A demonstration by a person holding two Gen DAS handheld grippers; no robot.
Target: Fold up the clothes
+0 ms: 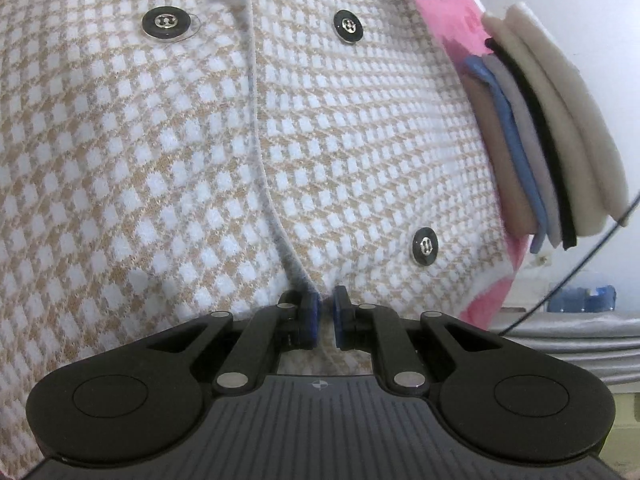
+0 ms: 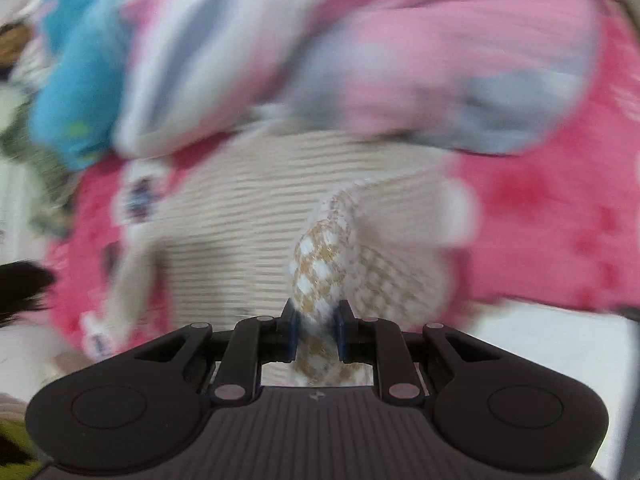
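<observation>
While both views sit close over the cloth, I can read each claw fairly well. My left gripper (image 1: pixel 326 306) is clenched on the checked cardigan (image 1: pixel 200 140): its blue pads (image 1: pixel 311 312) stand almost together and pinch the garment's bottom hem just where the front placket edge (image 1: pixel 260 128) runs down to them. That cardigan, a tan and white check, fills nearly the whole left wrist view, spreading from the pads toward twelve o'clock. Three black buttons show on it, one at eleven o'clock (image 1: pixel 166 23), one near twelve (image 1: pixel 349 26), and one at about four o'clock of the centre (image 1: pixel 425 247). Off at two to three o'clock a stack of folded clothes (image 1: pixel 552 140) shows cream, black, grey, blue and brown layers, with a pink blanket (image 1: pixel 448 20) peeking beside it.

My right gripper (image 2: pixel 316 334) grasps a bunched fold of the same check fabric (image 2: pixel 320 264), which rises from between the pads toward twelve o'clock. This view is heavily blurred. Beyond the fold lies more of the cream knit, and pink bedding (image 2: pixel 560 220) spreads from one to four o'clock. A blue garment (image 2: pixel 76 92) sits at ten o'clock; I cannot make out its details.
</observation>
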